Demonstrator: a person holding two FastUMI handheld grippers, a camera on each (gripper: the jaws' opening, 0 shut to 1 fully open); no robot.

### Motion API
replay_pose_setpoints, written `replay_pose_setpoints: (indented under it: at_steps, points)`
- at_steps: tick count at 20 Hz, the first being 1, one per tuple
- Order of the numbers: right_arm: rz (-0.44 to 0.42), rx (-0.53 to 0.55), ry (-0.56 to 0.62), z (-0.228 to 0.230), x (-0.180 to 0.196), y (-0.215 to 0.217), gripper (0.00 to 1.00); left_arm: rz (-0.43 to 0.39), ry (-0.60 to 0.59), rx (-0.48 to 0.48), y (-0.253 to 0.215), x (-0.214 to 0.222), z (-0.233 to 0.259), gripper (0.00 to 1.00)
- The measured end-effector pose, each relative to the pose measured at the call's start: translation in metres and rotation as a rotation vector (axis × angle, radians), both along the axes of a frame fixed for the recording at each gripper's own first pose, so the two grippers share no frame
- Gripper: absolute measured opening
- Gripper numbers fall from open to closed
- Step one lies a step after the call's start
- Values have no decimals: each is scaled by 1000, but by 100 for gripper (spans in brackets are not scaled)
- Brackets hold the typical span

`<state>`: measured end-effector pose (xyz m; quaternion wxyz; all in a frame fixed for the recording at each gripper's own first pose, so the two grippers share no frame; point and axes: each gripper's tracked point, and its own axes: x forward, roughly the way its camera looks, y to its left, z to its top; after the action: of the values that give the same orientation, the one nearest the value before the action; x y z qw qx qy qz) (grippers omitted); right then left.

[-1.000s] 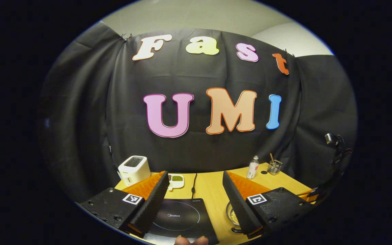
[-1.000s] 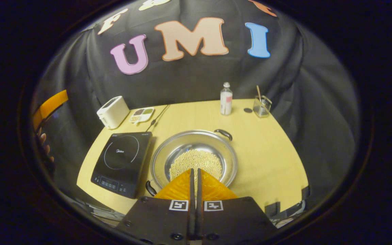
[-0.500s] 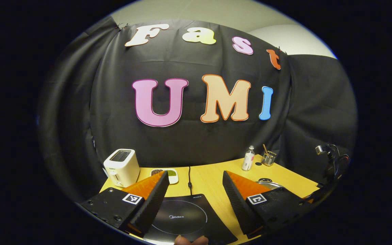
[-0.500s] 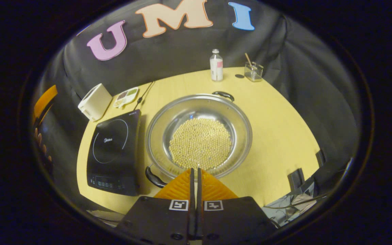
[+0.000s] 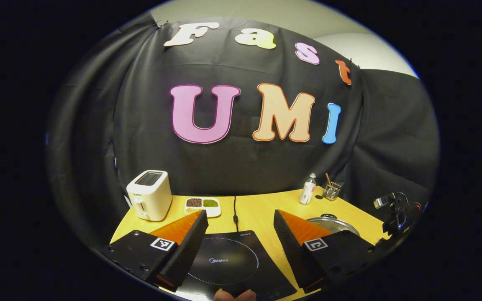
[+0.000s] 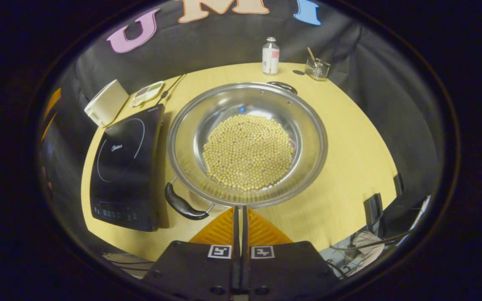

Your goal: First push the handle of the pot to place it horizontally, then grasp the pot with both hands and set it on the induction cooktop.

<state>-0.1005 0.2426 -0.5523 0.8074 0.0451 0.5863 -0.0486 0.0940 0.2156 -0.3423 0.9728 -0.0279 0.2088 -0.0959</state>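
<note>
Handle push to be lined up

Pot point(image 6: 247, 144) sits on the worktop point(image 6: 349, 142) beside the cooktop point(image 6: 126, 167). Right gripper point(image 6: 240, 217), fingers closed, should be brought against the handle point(image 6: 182, 205) at seven o'clock and pushed sideways. Left gripper point(image 5: 239, 234) is held open.

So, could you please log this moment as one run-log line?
right gripper: shut, above pot near handle | left gripper: open, over induction cooktop | pot: on table, beside cooktop

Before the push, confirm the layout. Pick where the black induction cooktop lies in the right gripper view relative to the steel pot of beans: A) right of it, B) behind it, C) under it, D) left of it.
D: the black induction cooktop lies left of the steel pot, apart from it.
</note>
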Motion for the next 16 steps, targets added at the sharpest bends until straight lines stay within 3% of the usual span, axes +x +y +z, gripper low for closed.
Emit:
replay_pose_setpoints:
  at_steps: [16]
  points:
    - [57, 32, 51, -12, -2, 40, 0, 36, 2, 14, 27, -9, -3, 96]
